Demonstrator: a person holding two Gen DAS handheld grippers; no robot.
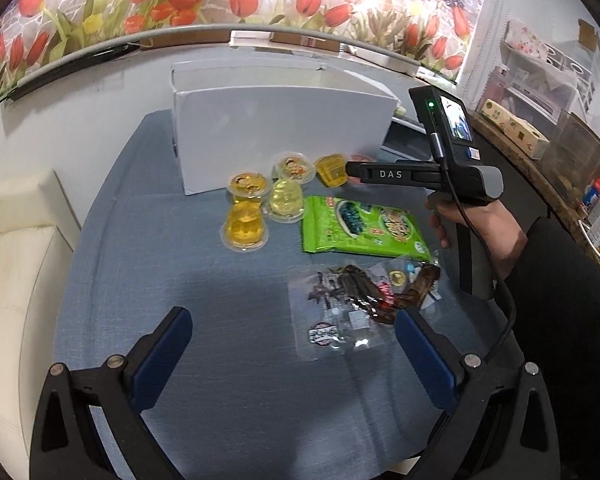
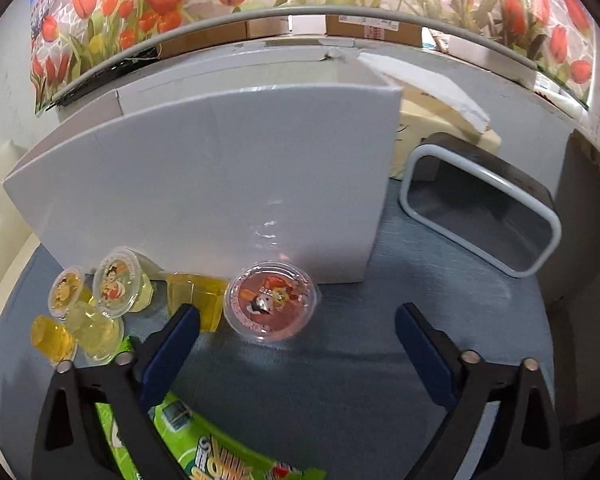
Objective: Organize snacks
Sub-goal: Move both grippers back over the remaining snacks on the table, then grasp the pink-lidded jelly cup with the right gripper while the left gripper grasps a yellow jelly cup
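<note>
Several yellow jelly cups are clustered on the blue cloth in front of a white open box. A green snack packet and a clear packet of dark snacks lie nearer. My left gripper hovers open over the cloth, the clear packet just inside its right finger. My right gripper is open; a pink-lidded jelly cup lies just ahead between its fingers, untouched. A yellow cup sits by its left fingertip. In the left wrist view the right gripper reaches in beside the cups.
A grey bin with a pale rim lies on its side right of the white box. A cream cushioned seat borders the table on the left. A hand and dark sleeve hold the right gripper. Cluttered shelves stand at far right.
</note>
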